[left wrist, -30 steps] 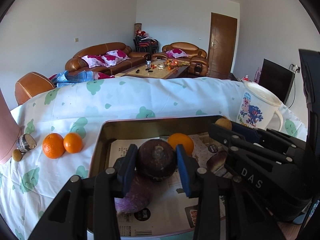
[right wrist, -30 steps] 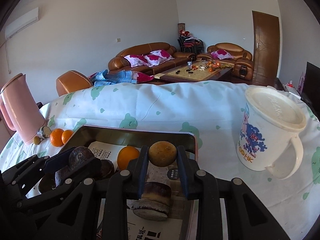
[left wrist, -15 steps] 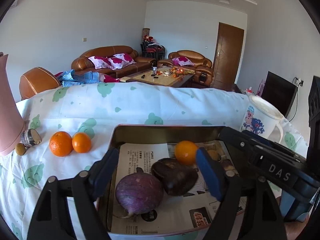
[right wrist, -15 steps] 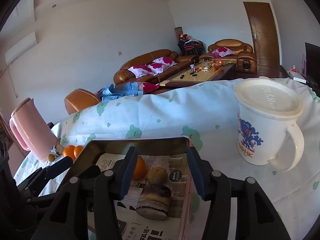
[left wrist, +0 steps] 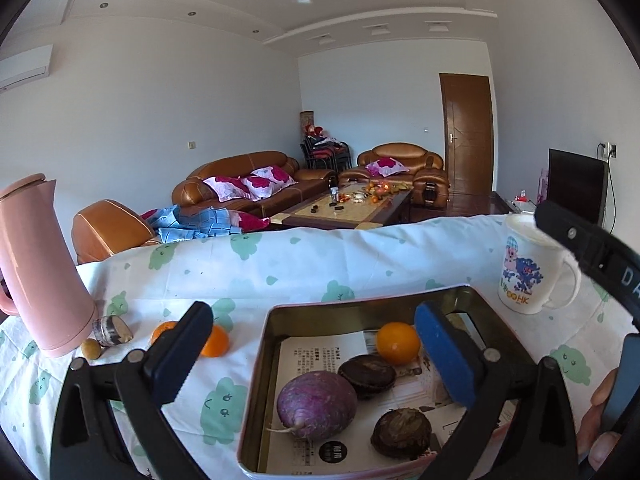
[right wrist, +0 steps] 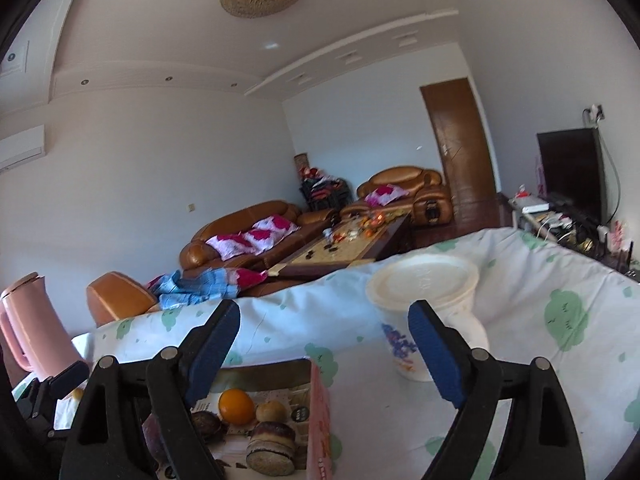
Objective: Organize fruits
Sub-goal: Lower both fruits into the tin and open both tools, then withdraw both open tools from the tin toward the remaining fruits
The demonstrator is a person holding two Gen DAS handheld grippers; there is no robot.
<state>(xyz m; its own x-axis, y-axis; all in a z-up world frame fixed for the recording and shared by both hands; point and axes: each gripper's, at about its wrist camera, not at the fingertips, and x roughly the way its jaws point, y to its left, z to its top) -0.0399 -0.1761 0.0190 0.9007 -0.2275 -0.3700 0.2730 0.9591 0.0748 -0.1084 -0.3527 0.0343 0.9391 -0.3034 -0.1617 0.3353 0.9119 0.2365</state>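
Both grippers wide above the tin tray

Left gripper (left wrist: pixel 314 350) tilts down over the tin tray (left wrist: pixel 256 360) — jaws just opened, gripping nothing; right gripper (right wrist: pixel 324 344), nearly level, likewise — facing the lidded mug (right wrist: pixel 424 292).

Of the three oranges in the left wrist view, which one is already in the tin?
The orange at the back of the tin, lying on the printed paper. The other two oranges sit together outside on the tablecloth, near the pink jug.

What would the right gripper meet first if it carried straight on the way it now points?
Probably the white lidded mug: it stands on the tablecloth just beyond the open right gripper, slightly toward its right finger. Depth is unclear.
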